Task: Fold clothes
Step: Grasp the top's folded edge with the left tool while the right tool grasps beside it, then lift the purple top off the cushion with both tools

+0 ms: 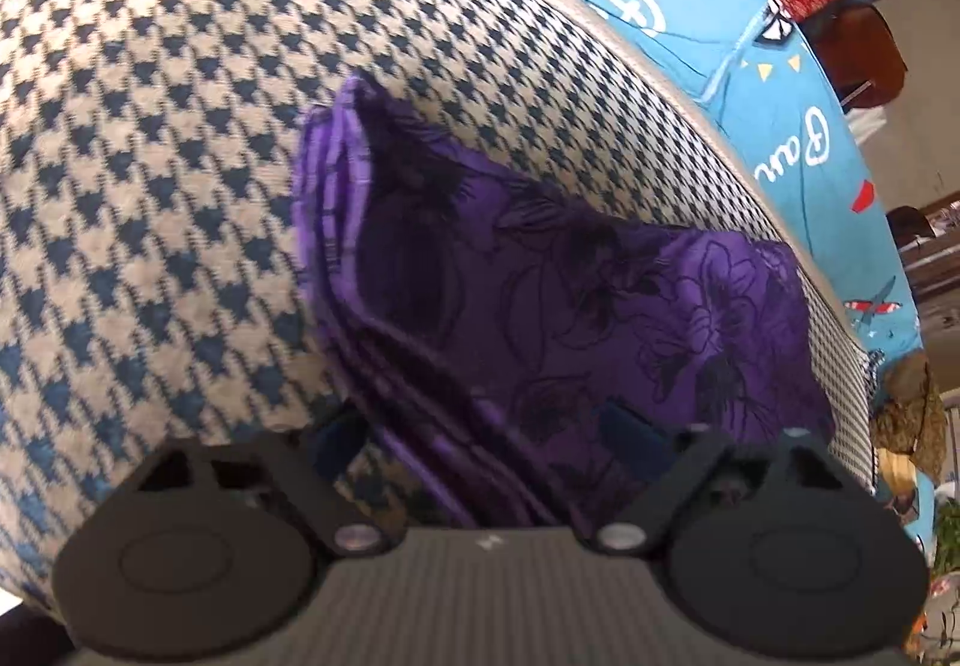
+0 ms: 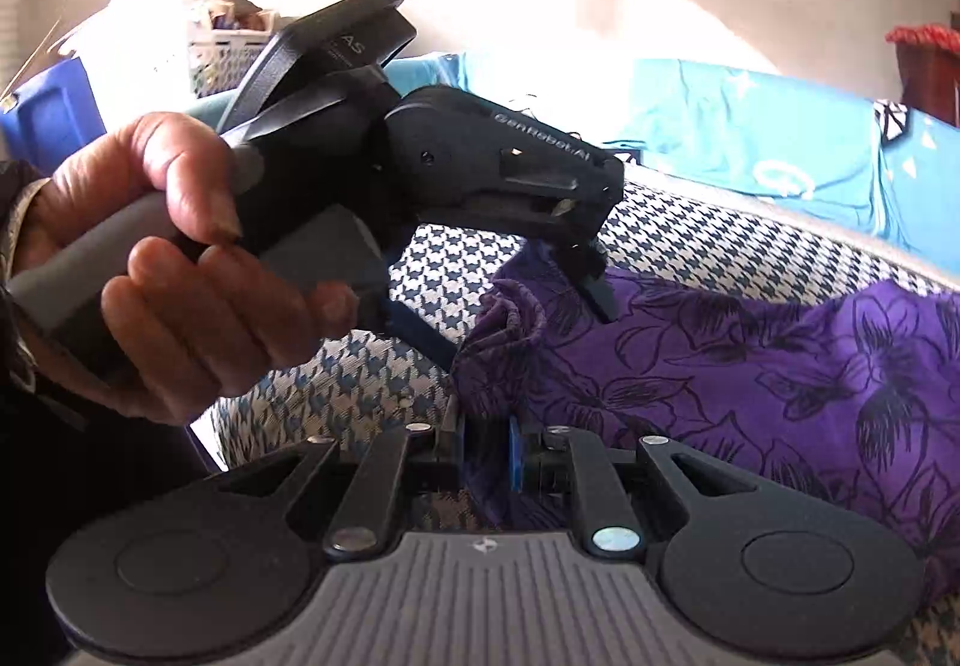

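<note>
The purple floral garment (image 1: 540, 294) lies on the houndstooth cushion (image 1: 150, 156), bunched into loose pleats along its left edge and spreading flatter to the right, near the cushion's far piped edge.

The right gripper (image 2: 486, 456) has its blue pads drawn close together at the near edge of the cloth. Purple fabric sits in the narrow gap, so it looks clamped on the garment's near hem, though how much cloth it has is hard to tell. If it holds only one layer, the fold may drag crooked or the hem may slip free.

The left gripper (image 1: 486, 432) stands with its jaws apart, straddling the pleated folds at the near left of the garment; the pads do not press on anything. In the right wrist view it hangs over the garment's left corner, with a hand (image 2: 174, 270) around its grey handle. If it shuts here, it may catch several stacked pleats at once and lock the wrinkles into the fold.

A blue printed sheet (image 1: 750, 84) lies beyond the cushion, well clear of the work.
</note>
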